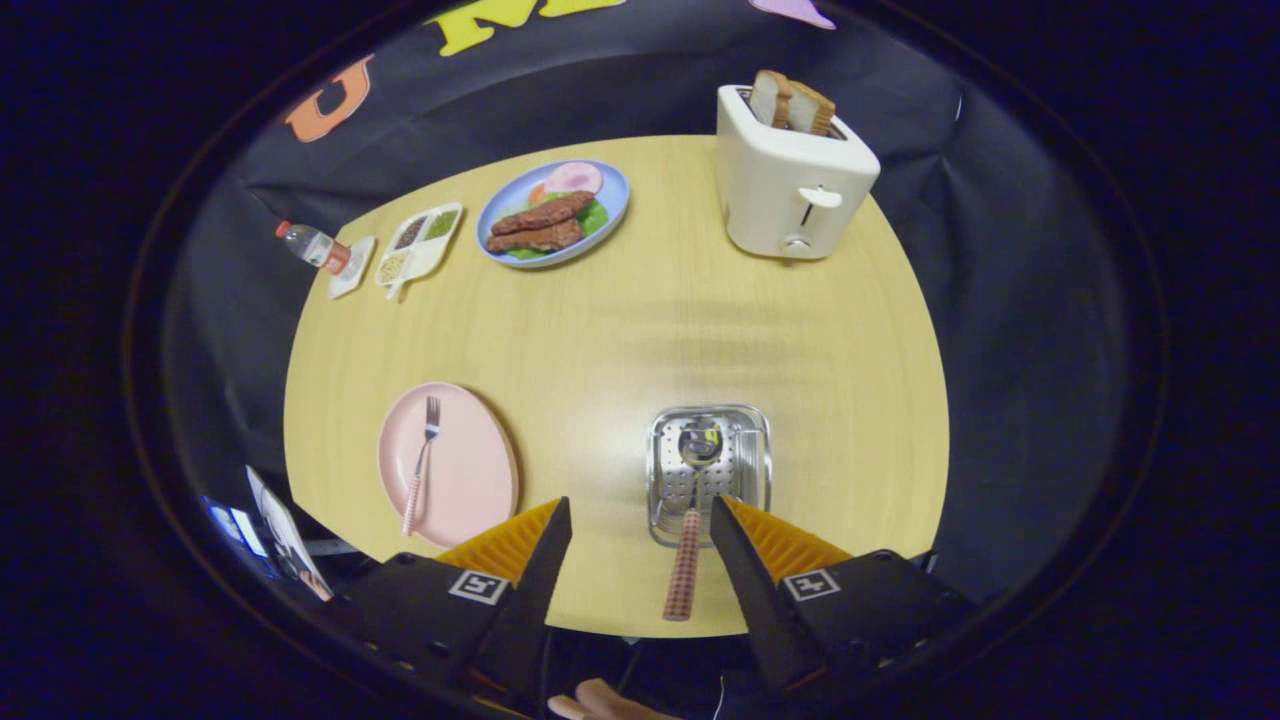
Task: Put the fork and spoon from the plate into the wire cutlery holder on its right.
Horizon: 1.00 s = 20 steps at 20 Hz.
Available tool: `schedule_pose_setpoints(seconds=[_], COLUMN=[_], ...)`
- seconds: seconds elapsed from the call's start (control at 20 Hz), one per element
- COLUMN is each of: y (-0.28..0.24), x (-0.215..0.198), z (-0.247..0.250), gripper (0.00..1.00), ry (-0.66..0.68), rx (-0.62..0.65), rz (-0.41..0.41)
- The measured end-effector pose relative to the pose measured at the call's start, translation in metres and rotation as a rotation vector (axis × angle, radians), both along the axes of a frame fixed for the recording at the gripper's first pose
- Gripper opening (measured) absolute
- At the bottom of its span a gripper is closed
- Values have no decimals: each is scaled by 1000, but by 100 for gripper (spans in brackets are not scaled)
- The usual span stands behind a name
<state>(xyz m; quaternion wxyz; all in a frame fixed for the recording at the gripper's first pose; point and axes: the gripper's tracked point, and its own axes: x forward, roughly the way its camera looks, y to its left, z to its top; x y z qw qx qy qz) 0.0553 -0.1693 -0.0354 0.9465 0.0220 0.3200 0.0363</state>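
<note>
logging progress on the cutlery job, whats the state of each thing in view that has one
spoon: standing in the holder, handle sticking out between the fingers
wire cutlery holder: upright, spoon inside
fork: lying on the pink plate
toaster: two slices popped up
tongs: open, gripping nothing

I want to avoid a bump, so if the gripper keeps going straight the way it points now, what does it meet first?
Most likely the spoon standing in the wire cutlery holder: its handle rises between the fingers of the open gripper, with the holder just ahead. Depth is hard to judge here.
</note>
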Motion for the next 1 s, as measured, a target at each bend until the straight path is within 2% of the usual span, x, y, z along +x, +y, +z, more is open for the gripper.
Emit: schedule_pose_setpoints(seconds=[0.15, 0.35, 0.5, 0.75, 1.0], y=[34, 84, 124, 167, 195], x=[-5, -8, -8, 4, 19], z=[4, 2, -11, -37, -68], gripper=[97, 97, 97, 97, 97], ry=[-86, -176, -184, -186, -166], rx=[6, -19, -11, -5, -9], rz=[27, 49, 76, 61, 9])
